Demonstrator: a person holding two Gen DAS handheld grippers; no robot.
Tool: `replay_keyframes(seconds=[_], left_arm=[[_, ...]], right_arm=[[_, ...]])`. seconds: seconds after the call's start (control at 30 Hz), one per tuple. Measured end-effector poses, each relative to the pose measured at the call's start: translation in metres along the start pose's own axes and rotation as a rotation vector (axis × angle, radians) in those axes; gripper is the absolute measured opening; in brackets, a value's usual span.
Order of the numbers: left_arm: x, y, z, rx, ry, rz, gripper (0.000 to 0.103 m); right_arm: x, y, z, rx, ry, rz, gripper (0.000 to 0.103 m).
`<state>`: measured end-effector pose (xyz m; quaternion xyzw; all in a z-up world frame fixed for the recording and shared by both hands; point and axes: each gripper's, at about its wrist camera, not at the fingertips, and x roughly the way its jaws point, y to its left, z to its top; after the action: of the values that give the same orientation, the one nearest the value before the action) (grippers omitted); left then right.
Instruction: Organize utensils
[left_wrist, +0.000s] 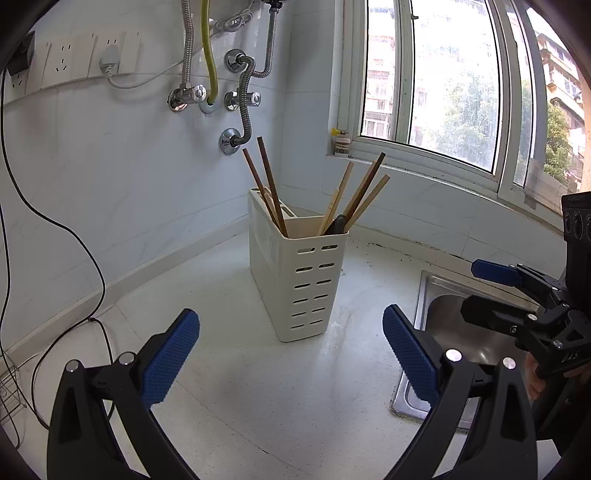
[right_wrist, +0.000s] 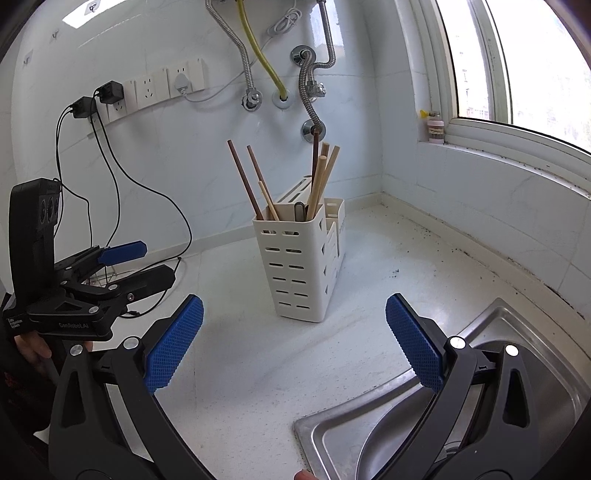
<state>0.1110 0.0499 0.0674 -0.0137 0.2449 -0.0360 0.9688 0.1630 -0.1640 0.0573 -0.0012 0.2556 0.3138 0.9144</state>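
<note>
A cream slotted utensil holder (left_wrist: 297, 269) stands upright on the white counter near the corner; it also shows in the right wrist view (right_wrist: 301, 266). Several wooden chopsticks (left_wrist: 271, 184) (right_wrist: 321, 177) and a dark utensil handle (left_wrist: 338, 225) stand in it. My left gripper (left_wrist: 291, 358) is open and empty, in front of the holder. My right gripper (right_wrist: 295, 343) is open and empty, also in front of it. The right gripper shows at the right edge of the left wrist view (left_wrist: 491, 291), over the sink. The left gripper shows at the left of the right wrist view (right_wrist: 147, 264).
A steel sink (left_wrist: 439, 314) (right_wrist: 517, 332) lies right of the holder. Black cables (left_wrist: 55, 229) (right_wrist: 110, 177) trail from wall sockets (right_wrist: 147, 92) onto the counter at left. Pipes and valves (left_wrist: 236, 99) hang on the wall above. A small jar (left_wrist: 341, 142) sits on the window sill.
</note>
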Motion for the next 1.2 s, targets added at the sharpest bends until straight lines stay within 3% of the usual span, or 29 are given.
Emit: replay_keyframes(seconds=[1.2], left_arm=[[-0.0024,0.0033,0.0058,-0.010,-0.021,0.002,0.098]], right_arm=[[0.0045,0.0022,0.0005,0.019,0.007,0.005,0.095]])
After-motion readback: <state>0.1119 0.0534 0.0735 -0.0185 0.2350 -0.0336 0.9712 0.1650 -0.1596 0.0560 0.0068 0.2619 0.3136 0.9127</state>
